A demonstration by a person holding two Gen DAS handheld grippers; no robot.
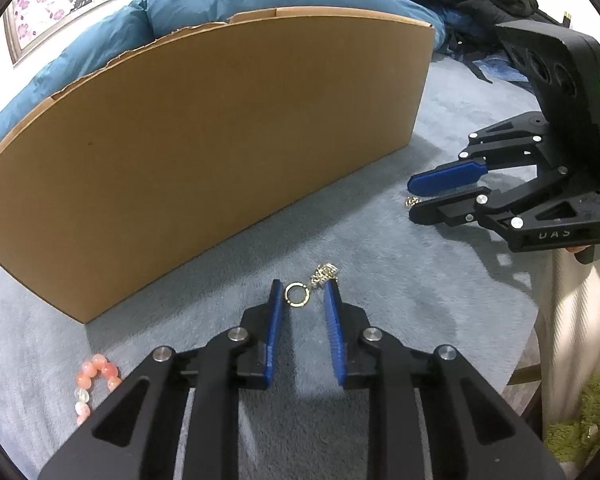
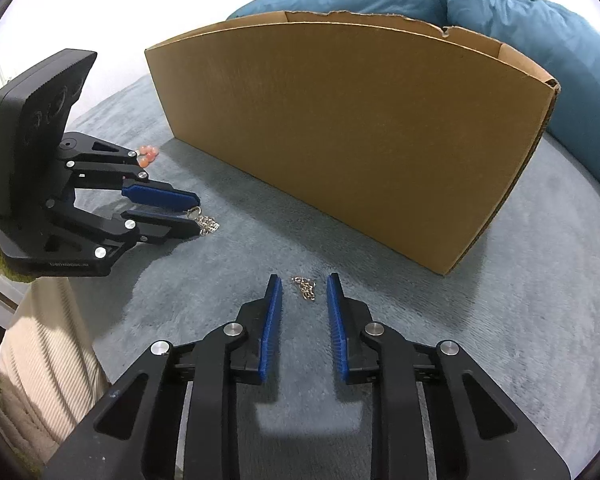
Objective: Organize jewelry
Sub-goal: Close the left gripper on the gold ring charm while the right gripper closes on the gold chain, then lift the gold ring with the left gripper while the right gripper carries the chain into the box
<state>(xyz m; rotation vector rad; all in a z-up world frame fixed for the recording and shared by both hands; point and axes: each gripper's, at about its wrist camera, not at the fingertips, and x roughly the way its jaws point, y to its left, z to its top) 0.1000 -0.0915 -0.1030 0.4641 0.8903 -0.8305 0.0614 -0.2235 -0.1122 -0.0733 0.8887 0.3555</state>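
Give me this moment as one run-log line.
left gripper: jaws open around ring chain | right gripper: jaws open around loose chain | box: behind

Both grippers: black plastic linkage arms w/ silver round screws, blue ribbed pads (image 1: 336, 328). Right gripper (image 1: 414, 197), right of frame: green LED, pale lettering on base. Cream ribbed sleeve (image 2: 40, 360), lower left.
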